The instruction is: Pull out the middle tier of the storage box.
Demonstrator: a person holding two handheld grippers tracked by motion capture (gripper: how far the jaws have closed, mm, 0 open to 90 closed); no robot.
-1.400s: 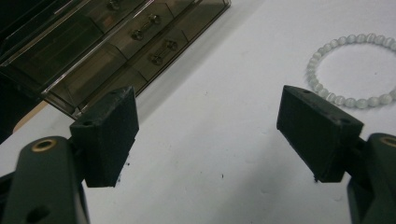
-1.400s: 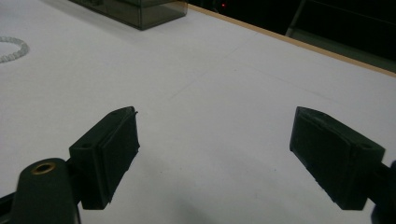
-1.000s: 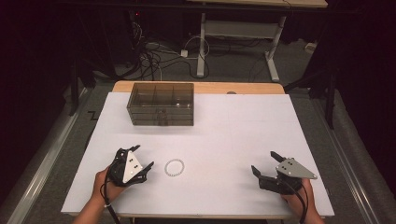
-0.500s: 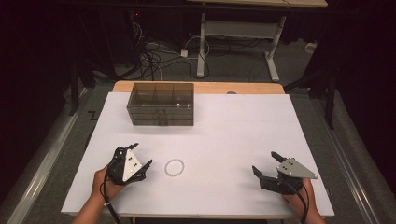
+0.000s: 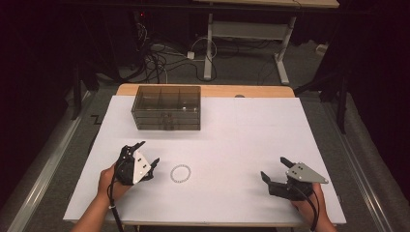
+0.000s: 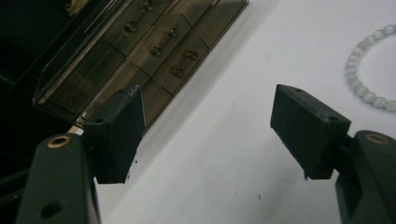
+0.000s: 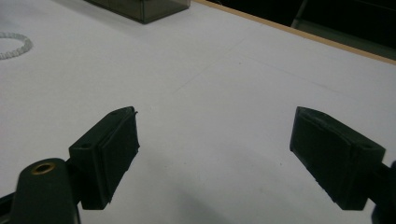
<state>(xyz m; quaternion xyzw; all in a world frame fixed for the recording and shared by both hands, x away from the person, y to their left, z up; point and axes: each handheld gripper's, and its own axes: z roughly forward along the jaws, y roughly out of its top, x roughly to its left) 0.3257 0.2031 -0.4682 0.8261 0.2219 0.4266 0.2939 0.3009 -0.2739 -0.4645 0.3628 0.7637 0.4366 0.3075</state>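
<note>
A ring of pale beads, a bracelet (image 5: 180, 173), lies flat on the white table cover (image 5: 241, 130). Just left of it my left gripper (image 5: 148, 152) hovers open, its jaws wide apart and holding nothing. In the left gripper view the bracelet (image 6: 359, 88) sits at the upper right, outside the open left gripper (image 6: 210, 126). A smoky clear drawer box (image 5: 167, 107) stands at the back left. My right gripper (image 5: 273, 167) rests open near the front right corner, far from the bracelet (image 7: 16, 46).
The drawer box (image 6: 154, 51) has small knobs on its drawer fronts, which are closed. The wooden table edge (image 5: 251, 91) runs behind the white cover. Cables and a desk frame (image 5: 212, 43) lie on the floor beyond.
My left gripper has edged slightly forward, away from the person. The right gripper and the bracelet have stayed put.
</note>
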